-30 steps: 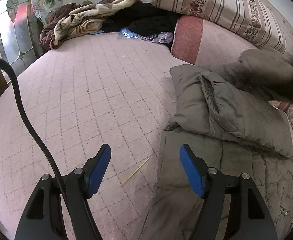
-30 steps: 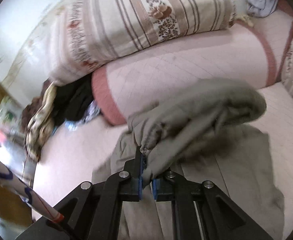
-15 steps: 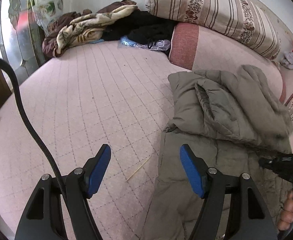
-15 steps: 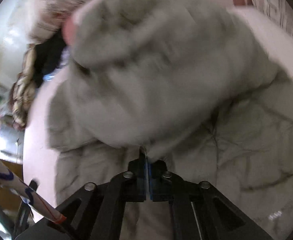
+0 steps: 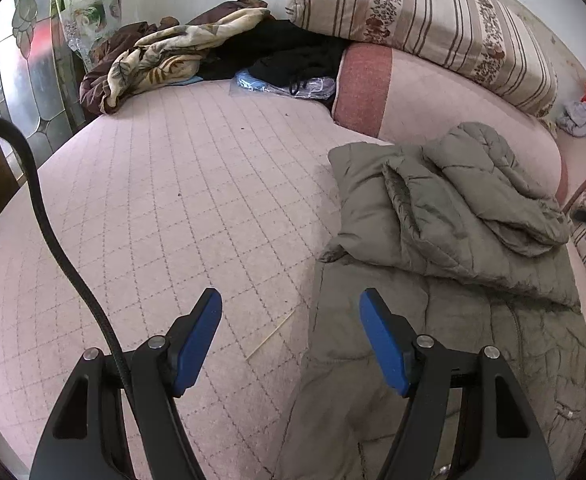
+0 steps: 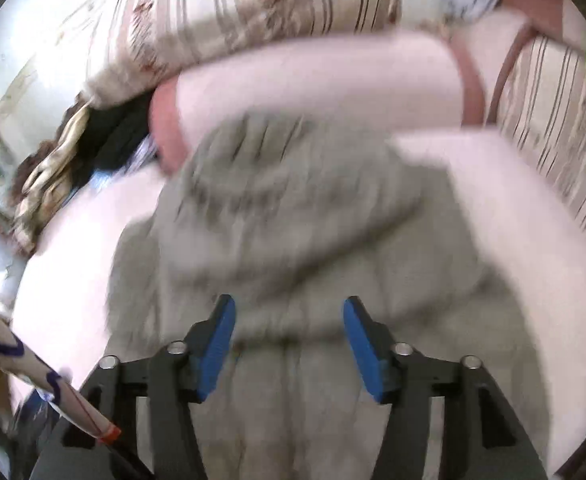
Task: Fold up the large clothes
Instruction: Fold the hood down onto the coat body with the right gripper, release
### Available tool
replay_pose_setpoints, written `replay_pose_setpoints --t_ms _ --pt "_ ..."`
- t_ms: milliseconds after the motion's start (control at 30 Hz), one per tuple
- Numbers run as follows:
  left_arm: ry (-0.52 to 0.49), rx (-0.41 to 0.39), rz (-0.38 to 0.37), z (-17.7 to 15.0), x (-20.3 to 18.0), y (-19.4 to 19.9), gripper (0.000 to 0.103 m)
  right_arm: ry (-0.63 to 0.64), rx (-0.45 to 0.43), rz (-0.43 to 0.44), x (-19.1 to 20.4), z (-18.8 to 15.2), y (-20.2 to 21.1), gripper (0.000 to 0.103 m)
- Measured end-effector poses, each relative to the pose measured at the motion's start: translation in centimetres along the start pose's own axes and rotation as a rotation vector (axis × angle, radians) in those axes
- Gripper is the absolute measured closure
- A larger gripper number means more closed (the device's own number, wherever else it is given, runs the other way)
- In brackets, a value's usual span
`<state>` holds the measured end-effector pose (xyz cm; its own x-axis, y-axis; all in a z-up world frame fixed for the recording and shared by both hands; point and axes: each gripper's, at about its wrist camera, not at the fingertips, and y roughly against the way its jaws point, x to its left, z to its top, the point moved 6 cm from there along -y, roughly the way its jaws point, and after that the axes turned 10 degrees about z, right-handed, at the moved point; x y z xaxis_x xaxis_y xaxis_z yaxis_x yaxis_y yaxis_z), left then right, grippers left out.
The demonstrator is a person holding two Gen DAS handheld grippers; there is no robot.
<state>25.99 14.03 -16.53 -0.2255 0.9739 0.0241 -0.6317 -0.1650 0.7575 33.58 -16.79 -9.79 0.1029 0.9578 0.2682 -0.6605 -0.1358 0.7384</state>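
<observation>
Left wrist view: left gripper (image 5: 291, 338), blue-padded black fingers spread wide, empty, hovers low over pink quilted bedspread (image 5: 165, 200), right finger above hem of grey-green puffer jacket (image 5: 445, 280). Jacket lies on bed's right side, upper half folded down over lower, padded fabric rumpled. Right wrist view, motion-blurred: right gripper (image 6: 289, 344) also agape, holding nothing, above jacket (image 6: 293, 240). Striped floral bolster (image 5: 421, 24) tops pink headrest; crumpled blankets (image 5: 161, 60) heaped in far corner.
</observation>
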Motion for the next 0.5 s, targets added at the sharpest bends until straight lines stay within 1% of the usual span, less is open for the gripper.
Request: replay_pose_setpoints --t_ms 67,133,200,233,267,300,367,433,500 --pt "-0.008 -0.001 0.012 0.0 -0.1 -0.1 0.032 0.002 -0.001 -0.011 0.7 2.0 -2.3 0.042" --pt "-0.01 0.004 0.019 -0.1 -0.1 -0.4 0.032 0.007 0.016 -0.03 1.1 2.6 -5.0 0.042" --pt "-0.007 0.015 0.016 -0.1 0.0 -0.7 0.032 -0.01 0.102 -0.031 0.6 1.0 -7.9 0.042" --pt "-0.005 0.016 0.015 0.0 0.0 -0.8 0.032 -0.04 0.192 -0.011 0.3 -0.9 -9.9 0.042" --pt "-0.003 0.016 0.014 0.1 0.0 -0.8 0.032 -0.043 0.247 -0.013 0.1 -2.3 -11.3 0.042" --pt "0.0 0.017 0.012 0.2 0.0 -0.8 0.032 -0.022 0.262 -0.024 -0.2 -3.3 -11.7 0.042" --pt "0.003 0.021 0.009 0.2 0.0 -0.9 0.032 0.053 0.23 -0.049 0.2 -3.9 -11.4 0.042" --pt "0.001 0.024 0.012 0.0 0.1 -0.9 0.032 0.075 0.171 -0.067 0.9 -3.3 -9.3 0.042" --pt "0.009 0.024 0.016 0.0 0.3 -0.9 0.032 0.088 0.112 -0.029 2.7 -2.4 -7.2 0.043"
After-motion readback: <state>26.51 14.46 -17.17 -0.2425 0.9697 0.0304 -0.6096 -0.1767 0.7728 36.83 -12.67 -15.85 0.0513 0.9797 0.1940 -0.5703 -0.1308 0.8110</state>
